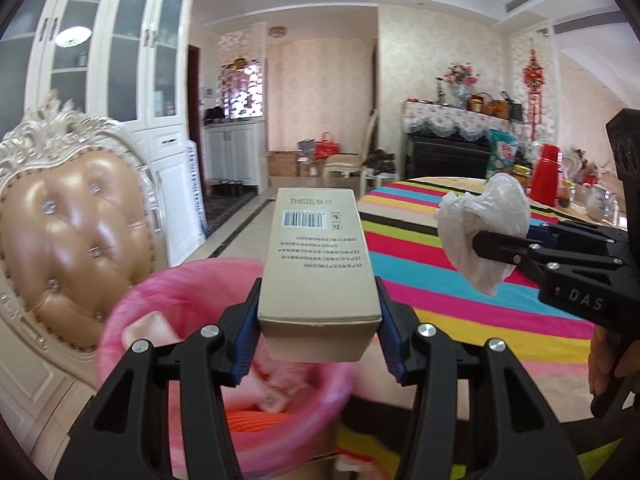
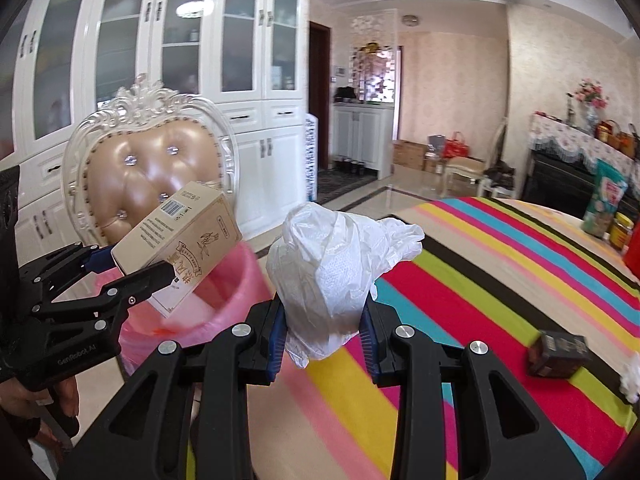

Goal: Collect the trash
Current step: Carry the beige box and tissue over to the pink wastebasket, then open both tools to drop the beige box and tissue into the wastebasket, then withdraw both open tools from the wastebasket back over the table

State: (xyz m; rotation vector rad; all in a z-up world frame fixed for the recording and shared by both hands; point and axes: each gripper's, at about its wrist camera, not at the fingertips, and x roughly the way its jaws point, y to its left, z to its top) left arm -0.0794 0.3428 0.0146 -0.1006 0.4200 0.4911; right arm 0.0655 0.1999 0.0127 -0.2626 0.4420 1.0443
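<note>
Left gripper (image 1: 318,320) clamps a long beige cardboard box (image 1: 320,256) lengthwise; pink-lined round bin (image 1: 132,312) directly beneath; right gripper (image 2: 322,328), farther, pinches crumpled white plastic (image 2: 332,264)

We see a cream carved chair with a tufted tan leather back (image 2: 154,184) before tall white glass-door cabinets (image 2: 168,40). A bright striped tablecloth (image 2: 500,264) covers the table, with a red thermos (image 1: 546,174) at its far end near a dark fireplace (image 1: 448,156).

right gripper (image 2: 323,322) clamping white plastic bag (image 2: 334,268), pink bin (image 2: 236,280) beside
</note>
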